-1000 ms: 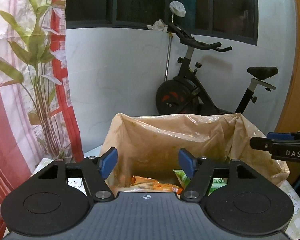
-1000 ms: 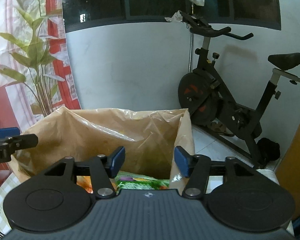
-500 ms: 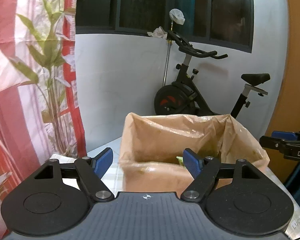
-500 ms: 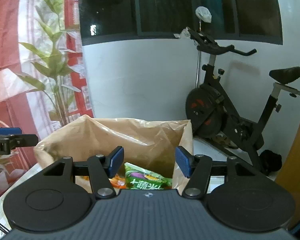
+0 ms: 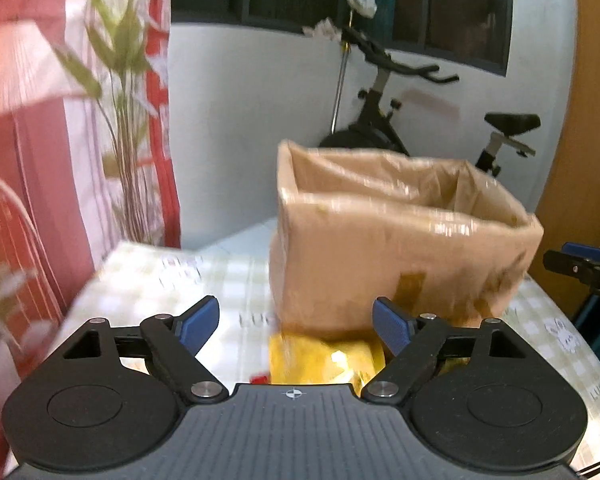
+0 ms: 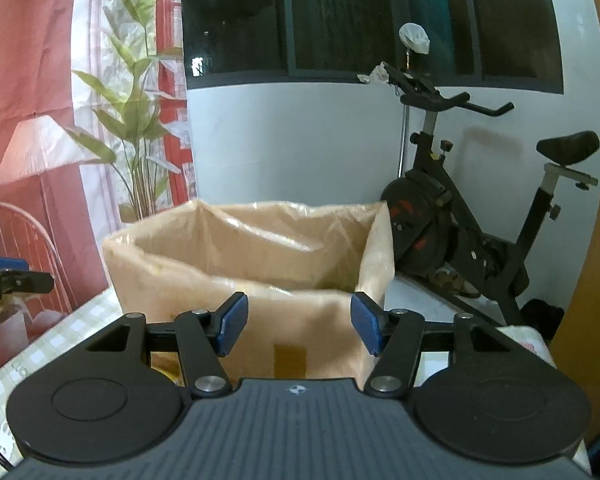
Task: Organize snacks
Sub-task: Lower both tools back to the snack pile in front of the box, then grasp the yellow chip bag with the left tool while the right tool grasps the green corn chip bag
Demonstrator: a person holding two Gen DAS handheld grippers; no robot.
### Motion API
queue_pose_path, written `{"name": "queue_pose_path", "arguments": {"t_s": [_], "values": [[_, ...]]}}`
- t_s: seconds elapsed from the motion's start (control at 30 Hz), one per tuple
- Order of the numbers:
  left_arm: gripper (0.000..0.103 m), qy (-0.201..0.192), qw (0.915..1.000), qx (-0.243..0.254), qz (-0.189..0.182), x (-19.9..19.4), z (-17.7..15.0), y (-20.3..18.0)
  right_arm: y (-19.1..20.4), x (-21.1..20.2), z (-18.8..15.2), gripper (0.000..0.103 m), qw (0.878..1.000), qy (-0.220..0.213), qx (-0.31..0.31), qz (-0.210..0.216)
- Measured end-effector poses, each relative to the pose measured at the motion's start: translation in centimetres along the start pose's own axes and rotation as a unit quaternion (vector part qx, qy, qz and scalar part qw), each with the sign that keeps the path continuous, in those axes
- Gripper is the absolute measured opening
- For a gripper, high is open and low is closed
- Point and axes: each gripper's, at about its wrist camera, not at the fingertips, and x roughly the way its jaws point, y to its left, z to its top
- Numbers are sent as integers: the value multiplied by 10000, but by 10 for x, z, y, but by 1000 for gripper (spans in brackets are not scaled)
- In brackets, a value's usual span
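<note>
A cardboard box lined with a tan plastic bag (image 5: 400, 248) stands on the checked tablecloth (image 5: 160, 276); it also shows in the right wrist view (image 6: 260, 256). A yellow snack packet (image 5: 324, 360) lies on the cloth in front of the box, just beyond my left gripper (image 5: 296, 322), which is open and empty. My right gripper (image 6: 298, 326) is open and empty, facing the box's near wall. The box's contents are hidden from both views.
An exercise bike (image 6: 460, 216) stands behind the table on the right. A curtain with a plant print (image 5: 112, 100) hangs on the left. The right gripper's tip shows at the left wrist view's right edge (image 5: 580, 266). A wooden panel (image 5: 580, 160) is at right.
Both grippers have drawn back and down from above the box. The snacks inside have dropped out of sight, and the yellow packet on the table has come into the left view.
</note>
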Motion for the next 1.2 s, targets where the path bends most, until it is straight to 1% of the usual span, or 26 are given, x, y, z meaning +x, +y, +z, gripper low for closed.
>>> {"name": "queue_pose_path", "arguments": {"t_s": [0.23, 0.43, 0.53, 0.6, 0.67, 0.8, 0.87, 1.0, 1.13, 1.2], "values": [[86, 421, 9985, -201, -280, 42, -20, -3, -2, 1, -36, 60, 9992, 263, 275, -131], [86, 801, 9946, -486, -452, 74, -40, 2, -5, 6, -62, 60, 9975, 538, 402, -230], [86, 955, 9934, -450, -439, 82, -46, 4, -4, 9, -73, 66, 9969, 641, 380, -247], [90, 925, 9940, -360, -459, 83, -48, 5, -2, 11, -79, 70, 9965, 710, 386, -207], [93, 934, 9941, -290, -477, 85, -48, 5, -1, 14, -83, 78, 9959, 783, 427, -143], [96, 1087, 9931, -93, -423, 92, -49, -3, 3, 20, -92, 84, 9941, 934, 550, -59], [97, 1068, 9936, 41, -375, 95, -53, -6, 6, 24, -96, 88, 9928, 1031, 605, -11], [99, 1059, 9939, 17, -318, 97, -55, -6, 16, 32, -105, 89, 9910, 1257, 459, 4], [103, 1066, 9939, 101, -265, 100, -57, -8, 24, 42, -115, 89, 9880, 1517, 277, -124], [103, 1053, 9940, 110, -261, 99, -58, -9, 25, 47, -120, 89, 9863, 1618, 278, -188]]}}
